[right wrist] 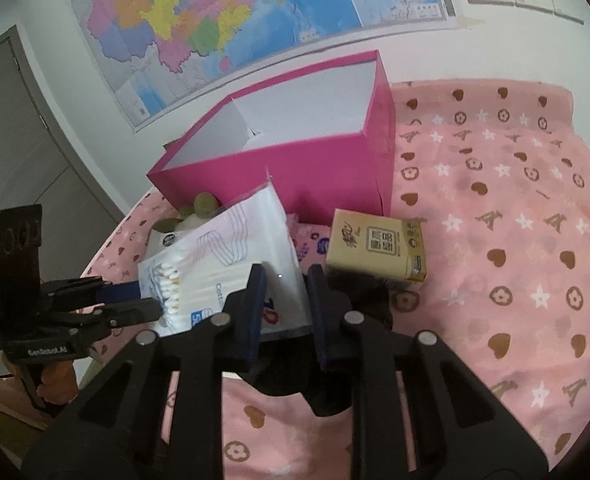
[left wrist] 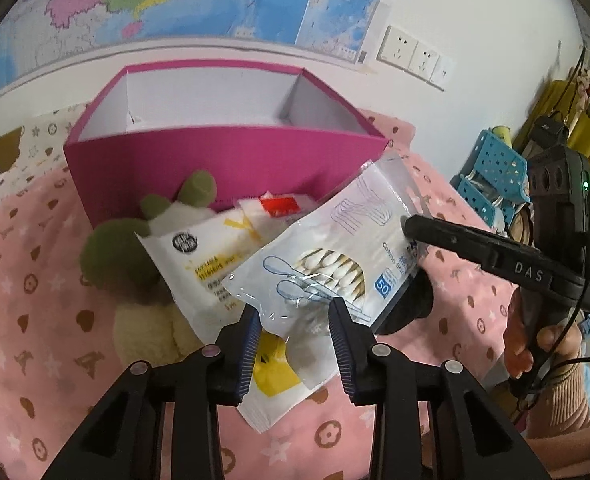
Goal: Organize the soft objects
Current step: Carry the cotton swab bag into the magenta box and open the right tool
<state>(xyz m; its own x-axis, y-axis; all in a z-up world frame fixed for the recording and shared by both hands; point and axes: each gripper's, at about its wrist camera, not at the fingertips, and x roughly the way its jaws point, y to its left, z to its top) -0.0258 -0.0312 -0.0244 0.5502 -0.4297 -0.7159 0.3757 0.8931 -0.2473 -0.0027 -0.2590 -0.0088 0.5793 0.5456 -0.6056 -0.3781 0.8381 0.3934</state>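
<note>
A clear pack of cotton swabs [left wrist: 335, 256] hangs over the pink patterned cloth, in front of the open magenta box [left wrist: 223, 160]. My left gripper [left wrist: 295, 320] is shut on its near clear edge. My right gripper [right wrist: 285, 292] is shut on the pack's [right wrist: 231, 248] printed end, its upper finger [left wrist: 415, 226] lying across the top. Under the pack lie a white and yellow wipes pack [left wrist: 199, 256], a small pack with a red label [left wrist: 279, 205] and a green and cream plush toy [left wrist: 111, 256]. A tan tissue pack [right wrist: 375, 248] lies beside the box [right wrist: 295, 168].
A dark soft thing [right wrist: 327, 392] lies on the cloth [right wrist: 495, 240] beneath my right gripper. A map and wall sockets [left wrist: 415, 54] are behind the box. A blue perforated basket [left wrist: 491, 176] stands at the right, a grey door [right wrist: 15, 140] at the left.
</note>
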